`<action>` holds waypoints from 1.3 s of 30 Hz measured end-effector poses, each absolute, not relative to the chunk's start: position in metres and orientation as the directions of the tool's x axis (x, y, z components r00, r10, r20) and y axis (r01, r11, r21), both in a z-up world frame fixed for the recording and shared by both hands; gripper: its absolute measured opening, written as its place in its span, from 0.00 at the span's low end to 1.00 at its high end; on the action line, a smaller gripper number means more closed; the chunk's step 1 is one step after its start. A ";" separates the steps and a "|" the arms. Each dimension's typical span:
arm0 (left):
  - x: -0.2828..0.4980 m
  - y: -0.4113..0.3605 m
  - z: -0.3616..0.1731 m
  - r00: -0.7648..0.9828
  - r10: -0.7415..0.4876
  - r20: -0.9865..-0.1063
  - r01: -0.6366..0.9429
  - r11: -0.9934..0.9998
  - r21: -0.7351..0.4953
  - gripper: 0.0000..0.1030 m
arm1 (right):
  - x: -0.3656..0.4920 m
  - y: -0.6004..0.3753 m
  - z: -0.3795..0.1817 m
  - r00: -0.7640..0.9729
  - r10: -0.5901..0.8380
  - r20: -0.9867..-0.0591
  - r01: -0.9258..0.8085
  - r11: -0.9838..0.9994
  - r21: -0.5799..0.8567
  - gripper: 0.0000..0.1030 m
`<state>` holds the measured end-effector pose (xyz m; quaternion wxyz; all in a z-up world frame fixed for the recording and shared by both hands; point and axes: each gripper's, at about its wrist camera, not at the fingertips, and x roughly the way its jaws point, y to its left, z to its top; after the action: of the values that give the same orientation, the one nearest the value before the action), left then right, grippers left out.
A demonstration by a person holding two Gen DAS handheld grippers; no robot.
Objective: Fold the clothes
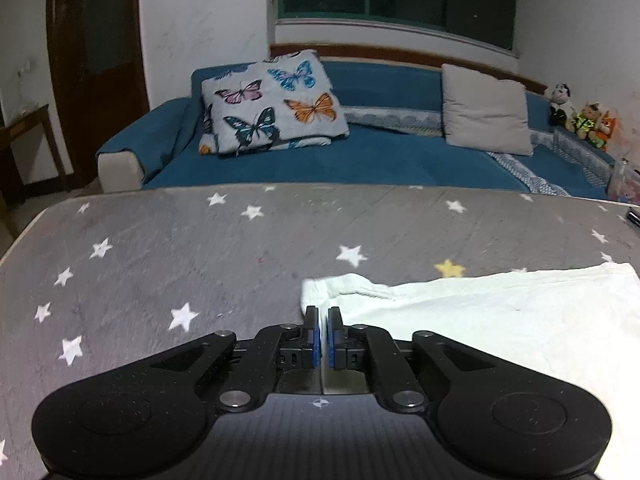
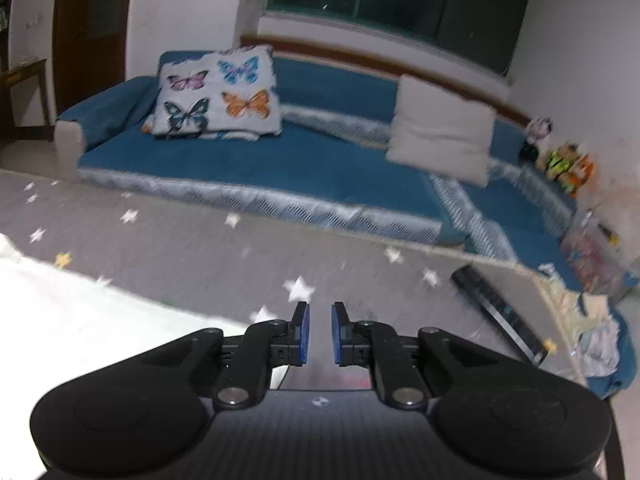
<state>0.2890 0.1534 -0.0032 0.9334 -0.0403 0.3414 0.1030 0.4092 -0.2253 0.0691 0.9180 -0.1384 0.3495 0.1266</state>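
Note:
A white garment [image 1: 472,312] lies flat on the grey star-patterned table cover [image 1: 168,256]. In the left wrist view my left gripper [image 1: 323,316] sits at the garment's near left corner, its blue pads almost together with a thin gap; nothing shows between them. In the right wrist view the garment [image 2: 92,312] lies to the left. My right gripper [image 2: 319,312] hovers over bare cover to the garment's right, its jaws slightly apart and empty.
A black remote control [image 2: 498,310] lies on the table at the right. A heap of clothes [image 2: 596,340] sits beyond the table's right edge. Behind the table stands a blue sofa [image 1: 360,156] with a butterfly cushion [image 1: 272,104] and a beige cushion [image 1: 486,110].

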 end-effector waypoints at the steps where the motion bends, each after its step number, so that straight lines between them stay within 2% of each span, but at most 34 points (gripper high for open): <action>1: 0.288 0.154 -0.003 0.742 0.166 -0.649 -0.225 0.974 -0.008 0.06 | 0.405 -0.228 0.067 0.707 0.145 -0.692 -0.348 0.924 -0.161 0.09; 4: 0.279 0.153 0.001 0.745 0.159 -0.648 -0.216 0.976 -0.009 0.08 | 0.385 -0.236 0.061 0.663 0.164 -0.730 -0.393 0.907 -0.154 0.15; 6: 0.269 0.151 0.006 0.748 0.153 -0.646 -0.204 0.979 -0.004 0.14 | 0.369 -0.243 0.056 0.630 0.181 -0.755 -0.415 0.900 -0.131 0.16; 10: 0.242 0.146 0.017 0.752 0.141 -0.644 -0.164 0.986 0.025 0.32 | 0.329 -0.269 0.051 0.573 0.222 -0.789 -0.413 0.910 -0.044 0.17; 14: 0.204 0.138 0.030 0.760 0.124 -0.638 -0.127 0.991 0.040 0.41 | 0.290 -0.298 0.052 0.546 0.268 -0.793 -0.395 0.918 0.038 0.19; 18: 0.160 0.127 0.041 0.764 0.107 -0.636 -0.096 0.994 0.052 0.45 | 0.264 -0.315 0.047 0.544 0.271 -0.794 -0.377 0.924 0.056 0.27; 24: 0.085 0.113 0.042 0.759 0.092 -0.645 -0.054 0.995 0.079 0.53 | 0.221 -0.342 0.041 0.560 0.267 -0.784 -0.315 0.944 0.097 0.28; 28: 0.040 0.114 0.031 0.744 0.131 -0.655 -0.109 0.991 0.074 0.56 | 0.198 -0.358 0.036 0.578 0.240 -0.780 -0.277 0.957 0.089 0.29; 32: 0.006 0.125 0.022 0.726 0.176 -0.665 -0.197 0.979 0.044 0.64 | 0.182 -0.373 0.028 0.575 0.244 -0.781 -0.240 0.963 0.124 0.31; 34: -0.006 0.133 0.017 0.715 0.199 -0.670 -0.247 0.969 0.024 0.66 | 0.176 -0.377 0.025 0.575 0.247 -0.780 -0.228 0.964 0.138 0.34; 39: -0.018 0.149 0.006 0.697 0.200 -0.689 -0.318 0.947 -0.048 0.66 | 0.164 -0.382 0.016 0.594 0.241 -0.768 -0.186 0.969 0.160 0.34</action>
<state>-0.0175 0.1491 0.0062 0.9175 -0.0817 0.3627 0.1410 0.1642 -0.3819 0.0161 0.8922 0.0314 0.4343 0.1197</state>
